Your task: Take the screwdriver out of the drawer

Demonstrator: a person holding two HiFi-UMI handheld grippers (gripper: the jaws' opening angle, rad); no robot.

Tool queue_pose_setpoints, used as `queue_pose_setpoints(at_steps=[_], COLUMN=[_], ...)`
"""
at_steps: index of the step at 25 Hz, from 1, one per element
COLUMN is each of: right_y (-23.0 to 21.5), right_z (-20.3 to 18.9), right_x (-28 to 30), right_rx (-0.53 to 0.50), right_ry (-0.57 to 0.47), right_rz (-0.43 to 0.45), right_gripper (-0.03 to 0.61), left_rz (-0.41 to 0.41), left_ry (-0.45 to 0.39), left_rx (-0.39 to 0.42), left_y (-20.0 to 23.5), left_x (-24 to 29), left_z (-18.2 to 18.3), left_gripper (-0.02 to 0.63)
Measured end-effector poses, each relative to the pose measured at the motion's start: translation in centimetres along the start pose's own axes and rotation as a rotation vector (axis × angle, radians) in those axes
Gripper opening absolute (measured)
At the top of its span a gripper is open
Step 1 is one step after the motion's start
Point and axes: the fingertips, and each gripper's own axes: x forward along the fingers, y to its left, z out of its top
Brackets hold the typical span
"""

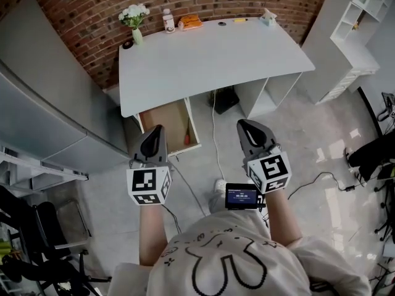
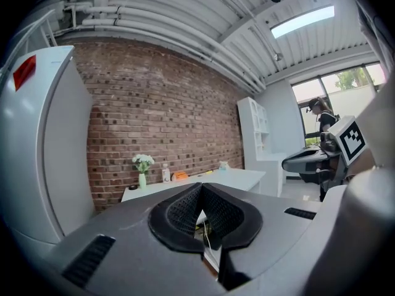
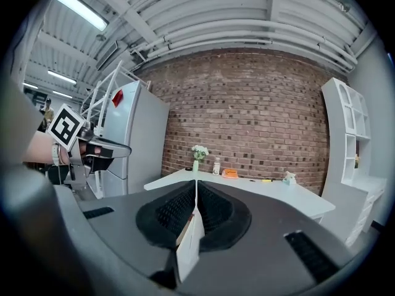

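Under the left end of the white desk (image 1: 210,60), a wooden drawer (image 1: 162,117) stands pulled open. A red-handled screwdriver (image 1: 187,138) lies inside it along the right wall. My left gripper (image 1: 158,129) hovers over the drawer's front edge, shut and empty; in the left gripper view its pads (image 2: 185,209) meet at the tip. My right gripper (image 1: 242,124) is held level to the right of the drawer, above the floor, also shut on nothing, and its pads (image 3: 213,207) touch in the right gripper view.
On the back of the desk stand a vase of flowers (image 1: 134,18), a bottle (image 1: 168,21) and an orange item (image 1: 191,22). A grey fridge (image 1: 43,103) is at the left and white shelving (image 1: 364,17) at the right. A white cable (image 1: 215,134) runs across the floor.
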Motion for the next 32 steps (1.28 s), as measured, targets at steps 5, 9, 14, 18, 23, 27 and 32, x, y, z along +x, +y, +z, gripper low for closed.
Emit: queue_pose_setpoints(at_steps=[5, 9, 14, 18, 23, 27, 32], right_y=[-4.1, -7.2, -10.5, -11.9, -11.9, -12.1, -12.0], right_z=[-0.5, -1.0, -2.0, -3.1, -3.8, -4.6, -7.1], right_x=[3.4, 5.6, 7.7, 8.5, 9.2, 9.5, 9.2], right_rx=[0.009, 0.012, 0.013, 0.020, 0.027, 0.038, 0.075], right_ry=[0.011, 0.022, 0.034, 0.056, 0.082, 0.120, 0.192], right_rz=[-0.001, -0.008, -0.015, -0.020, -0.041, -0.066, -0.085], right_gripper=[0.021, 0.021, 0.021, 0.021, 0.021, 0.021, 0.021], left_rz=[0.015, 0.036, 0.053, 0.043, 0.017, -0.002, -0.039], left_ry=[0.019, 0.028, 0.041, 0.067, 0.093, 0.133, 0.199], left_rx=[-0.022, -0.046, -0.074, -0.090, -0.116, -0.150, -0.213], left_y=[0.7, 1.4, 1.3, 0.8, 1.4, 1.5, 0.8], left_x=[5.1, 8.8, 12.5, 14.0, 14.9, 15.8, 16.6], left_z=[0.0, -0.2, -1.3, -2.6, -3.9, -5.5, -8.5], left_gripper=[0.012, 0.012, 0.012, 0.012, 0.012, 0.012, 0.012])
